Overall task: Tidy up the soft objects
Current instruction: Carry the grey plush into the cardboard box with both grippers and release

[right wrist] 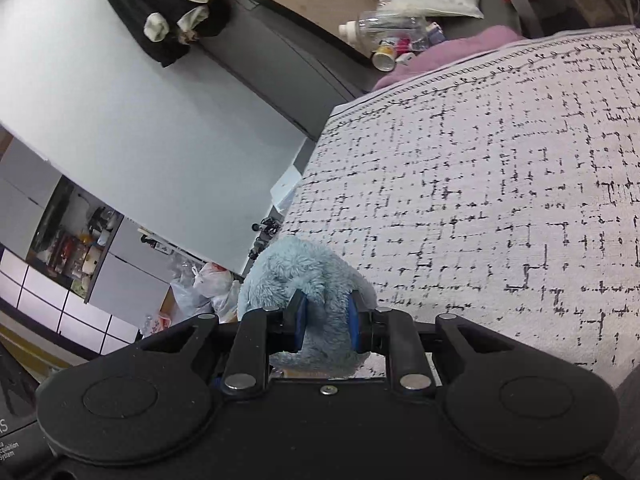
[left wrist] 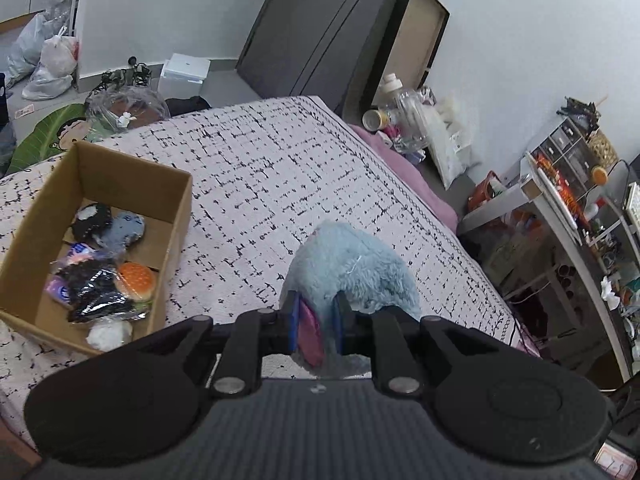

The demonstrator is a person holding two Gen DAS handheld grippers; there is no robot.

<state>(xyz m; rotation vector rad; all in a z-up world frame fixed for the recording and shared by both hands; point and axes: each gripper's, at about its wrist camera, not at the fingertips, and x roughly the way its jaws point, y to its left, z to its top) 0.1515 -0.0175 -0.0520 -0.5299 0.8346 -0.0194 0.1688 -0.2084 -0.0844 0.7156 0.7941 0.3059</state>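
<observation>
A fluffy light-blue plush toy (left wrist: pixel 352 264) hangs above the patterned bedspread (left wrist: pixel 272 168). My left gripper (left wrist: pixel 318 314) is shut on it, pinching blue fur and a pink fabric part between its blue pads. In the right wrist view the same plush toy (right wrist: pixel 292 272) bulges out ahead of my right gripper (right wrist: pixel 326 314), which is shut on its fur. An open cardboard box (left wrist: pixel 132 160) sits on the bed to the left. It holds several soft items, among them a burger toy (left wrist: pixel 136 280), a grey-blue plush (left wrist: pixel 126 228) and wrapped dark pieces.
The bedspread (right wrist: pixel 480 200) stretches wide on the right. A pink blanket (left wrist: pixel 404 164) lies along the bed's far edge, with bottles and bags (left wrist: pixel 404 120) beyond. A cluttered shelf unit (left wrist: pixel 568 200) stands right. White bags (left wrist: pixel 52 60) sit on the floor far left.
</observation>
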